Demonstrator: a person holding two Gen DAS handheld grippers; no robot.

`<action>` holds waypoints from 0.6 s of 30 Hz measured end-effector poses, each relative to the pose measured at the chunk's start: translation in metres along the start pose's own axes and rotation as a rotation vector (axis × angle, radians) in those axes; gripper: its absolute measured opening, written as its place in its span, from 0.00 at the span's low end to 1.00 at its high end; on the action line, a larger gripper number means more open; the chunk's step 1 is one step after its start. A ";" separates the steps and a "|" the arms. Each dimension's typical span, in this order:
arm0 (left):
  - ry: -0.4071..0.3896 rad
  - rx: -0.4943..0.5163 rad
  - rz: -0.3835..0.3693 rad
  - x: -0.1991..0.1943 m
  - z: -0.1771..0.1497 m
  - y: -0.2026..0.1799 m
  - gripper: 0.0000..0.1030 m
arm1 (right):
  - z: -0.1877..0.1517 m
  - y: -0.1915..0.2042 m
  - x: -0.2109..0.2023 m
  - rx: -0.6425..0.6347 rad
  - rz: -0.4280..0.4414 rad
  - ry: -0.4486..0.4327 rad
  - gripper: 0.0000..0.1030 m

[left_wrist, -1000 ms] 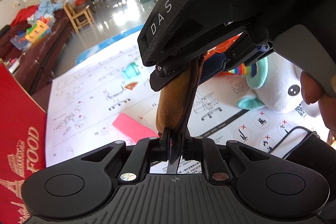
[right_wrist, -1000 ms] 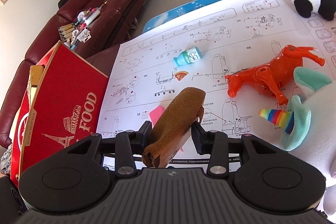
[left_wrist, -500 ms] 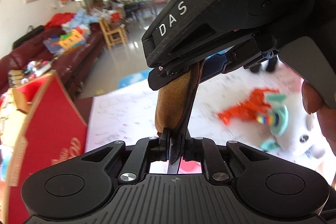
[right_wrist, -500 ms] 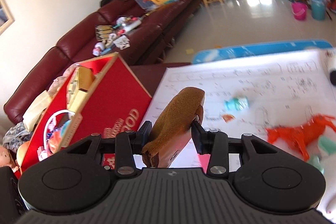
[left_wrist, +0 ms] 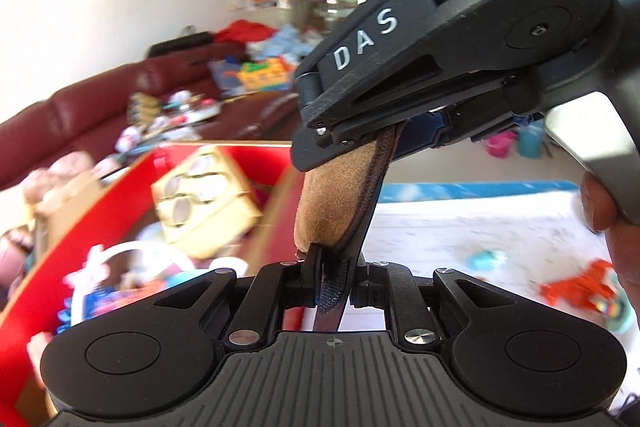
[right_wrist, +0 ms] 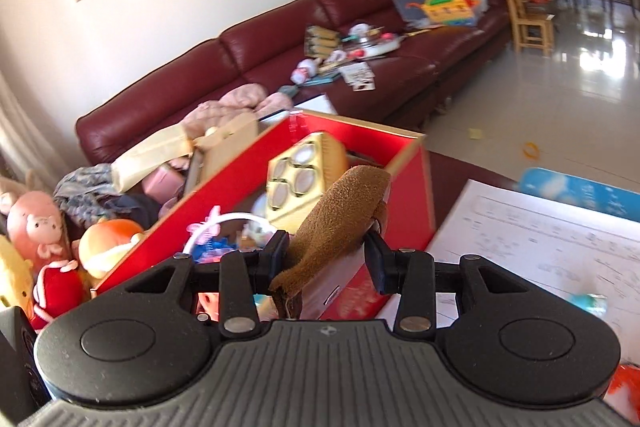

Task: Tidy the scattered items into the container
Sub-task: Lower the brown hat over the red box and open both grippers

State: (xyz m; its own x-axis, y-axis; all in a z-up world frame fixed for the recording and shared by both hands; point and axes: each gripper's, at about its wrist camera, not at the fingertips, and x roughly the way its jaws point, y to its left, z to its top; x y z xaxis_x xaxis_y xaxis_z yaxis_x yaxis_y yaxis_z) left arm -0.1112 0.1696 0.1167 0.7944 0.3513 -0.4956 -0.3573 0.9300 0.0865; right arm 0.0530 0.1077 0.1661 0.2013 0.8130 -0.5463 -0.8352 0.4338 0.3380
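Both grippers hold one brown suede pouch. My left gripper [left_wrist: 330, 277] is shut on its lower dark-edged end, and the pouch [left_wrist: 336, 199] rises up to the right gripper, which pinches its upper end. In the right wrist view my right gripper [right_wrist: 326, 255] is shut on the pouch [right_wrist: 340, 215], held in the air beside the near right corner of the open red box [right_wrist: 416, 179]. The red box [left_wrist: 132, 175] holds a tan carton [right_wrist: 300, 179], a white ring toy [right_wrist: 224, 223] and small toys.
A white instruction sheet [right_wrist: 540, 235] covers the table to the right, with a teal bottle [left_wrist: 486, 259] and an orange toy horse [left_wrist: 576, 287] on it. A maroon sofa [right_wrist: 280, 59] with clutter stands behind. Plush toys [right_wrist: 36, 227] lie left of the box.
Both grippers have carried the pouch up and to the left, from over the instruction sheet to the red box. The box's inside has come into view. Both grips are unchanged.
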 end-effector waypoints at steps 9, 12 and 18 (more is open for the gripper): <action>0.030 -0.128 0.132 0.001 0.016 0.098 0.10 | 0.039 0.069 0.073 -0.099 0.117 0.076 0.45; 0.021 -0.141 0.182 0.003 0.030 0.122 0.10 | 0.058 0.085 0.089 -0.109 0.148 0.079 0.45; 0.064 -0.120 0.270 0.038 0.068 0.173 0.55 | 0.099 0.108 0.128 -0.123 0.166 0.047 0.88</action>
State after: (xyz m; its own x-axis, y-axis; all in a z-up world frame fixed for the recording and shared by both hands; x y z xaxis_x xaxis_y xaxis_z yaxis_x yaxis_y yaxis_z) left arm -0.1098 0.3512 0.1716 0.6315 0.5727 -0.5226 -0.6098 0.7832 0.1214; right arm 0.0388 0.2968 0.2083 0.0338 0.8493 -0.5268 -0.9115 0.2424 0.3323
